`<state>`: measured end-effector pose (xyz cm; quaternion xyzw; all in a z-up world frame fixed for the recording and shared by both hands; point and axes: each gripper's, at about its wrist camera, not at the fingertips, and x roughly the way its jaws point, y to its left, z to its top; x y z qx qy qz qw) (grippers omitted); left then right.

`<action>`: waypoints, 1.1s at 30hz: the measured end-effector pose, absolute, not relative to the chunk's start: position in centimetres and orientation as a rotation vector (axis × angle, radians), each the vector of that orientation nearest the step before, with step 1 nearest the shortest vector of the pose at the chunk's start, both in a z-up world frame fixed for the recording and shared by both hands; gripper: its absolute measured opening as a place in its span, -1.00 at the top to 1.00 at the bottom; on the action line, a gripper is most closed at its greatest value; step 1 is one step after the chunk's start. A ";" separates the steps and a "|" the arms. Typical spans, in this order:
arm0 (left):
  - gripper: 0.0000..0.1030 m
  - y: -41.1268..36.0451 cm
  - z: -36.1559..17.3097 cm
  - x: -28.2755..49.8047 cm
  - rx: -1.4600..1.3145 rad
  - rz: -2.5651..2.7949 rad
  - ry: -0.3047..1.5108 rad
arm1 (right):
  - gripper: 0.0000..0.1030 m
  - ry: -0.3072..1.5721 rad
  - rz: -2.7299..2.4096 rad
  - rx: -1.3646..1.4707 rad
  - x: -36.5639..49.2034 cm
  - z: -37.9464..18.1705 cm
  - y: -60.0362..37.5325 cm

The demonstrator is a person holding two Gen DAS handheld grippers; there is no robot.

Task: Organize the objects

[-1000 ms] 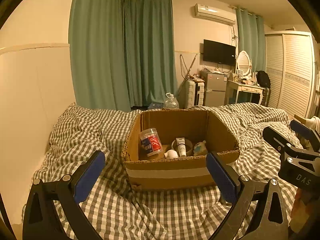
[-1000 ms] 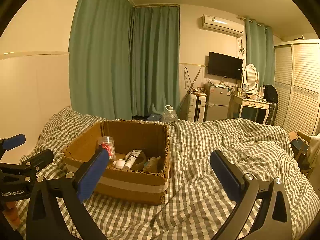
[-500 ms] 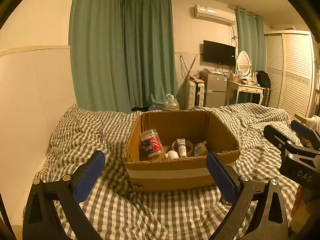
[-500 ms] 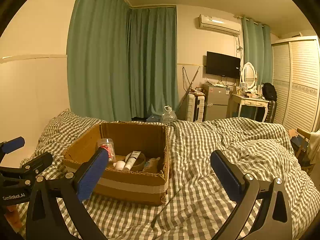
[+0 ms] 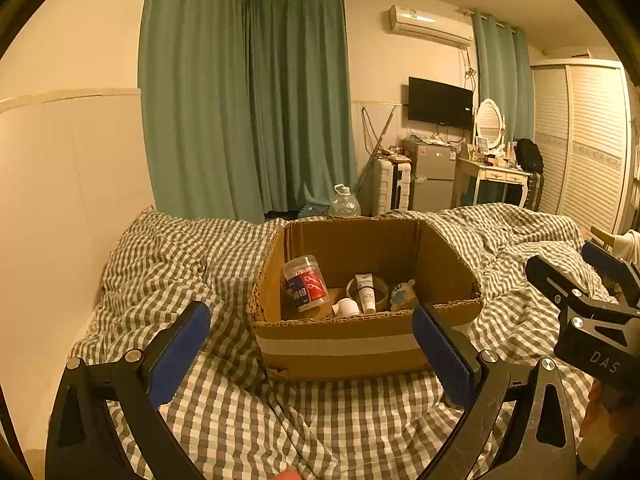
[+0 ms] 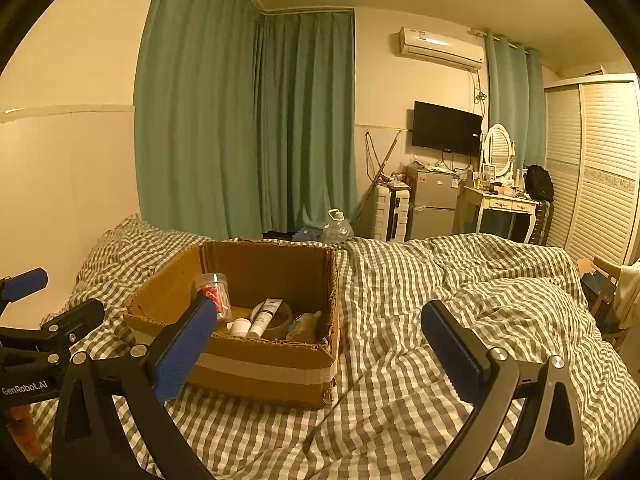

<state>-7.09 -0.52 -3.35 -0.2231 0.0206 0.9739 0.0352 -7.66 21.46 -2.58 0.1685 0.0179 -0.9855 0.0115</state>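
A cardboard box (image 5: 360, 344) is sat on the checked duvet (image 5: 192, 280) of the bed, open-topped, w/ a pale tape band across its front wall. Inside are seen a clear plastic jar (image 5: 306, 288) w/ red/blue label, leaned against the left wall; a white tube (image 5: 366, 298) laid over a tape roll (image 5: 382, 290); a small white cap-like item (image 5: 347, 307); and a soft-looking toy or pouch (image 5: 402, 292), too small to be identified.

Handling, as judged: the jar is prob. light, rigid but slick-walled, so it is best taken across the body below the lid, not by the lid. The tube is soft and squashable; a grip near the capped end is advised. The roll is stiff and can be pinched through its wall. The box itself is light but floppy at the rim, and the bedding beneath gives way, so nothing is held steady.

The left claw (image 5: 310, 354) is spread wide, nothing betw. its pads, w/ the box straight ahead and framed betw. the fingers, near but not touched. The right claw (image 6: 320, 344) is likewise wide apart and empty; the box (image 6: 256, 364) lies ahead-left of it, its left pad overlapping the jar (image 6: 214, 294) in view only.
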 end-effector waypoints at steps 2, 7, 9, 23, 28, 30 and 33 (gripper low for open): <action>-1.00 -0.5 -3.3 -7.1 -0.685 2.997 0.065 | -0.99 0.059 -3.072 0.535 -7.7 -2.7 21.4; -1.00 -0.5 -3.3 -7.0 -0.670 3.013 0.086 | -0.99 0.060 -3.060 0.544 -7.7 -2.8 21.2; -1.00 -0.4 -3.3 -6.9 -0.672 3.017 0.094 | -0.99 0.057 -3.054 0.545 -7.7 -2.7 21.1; -1.00 -0.6 -3.5 -6.7 -0.662 3.023 0.089 | -0.99 0.065 -3.048 0.538 -7.4 -2.6 20.8; -1.00 -0.6 -3.6 -6.7 -0.667 3.019 0.086 | -0.99 0.078 -3.043 0.533 -7.3 -2.5 20.4; -1.00 -0.6 -3.7 -6.7 -0.666 3.017 0.084 | -0.99 0.082 -3.040 0.536 -7.3 -2.5 20.3; -1.00 -0.6 -3.8 -6.6 -0.661 3.018 0.086 | -0.99 0.089 -3.040 0.539 -7.4 -2.6 20.2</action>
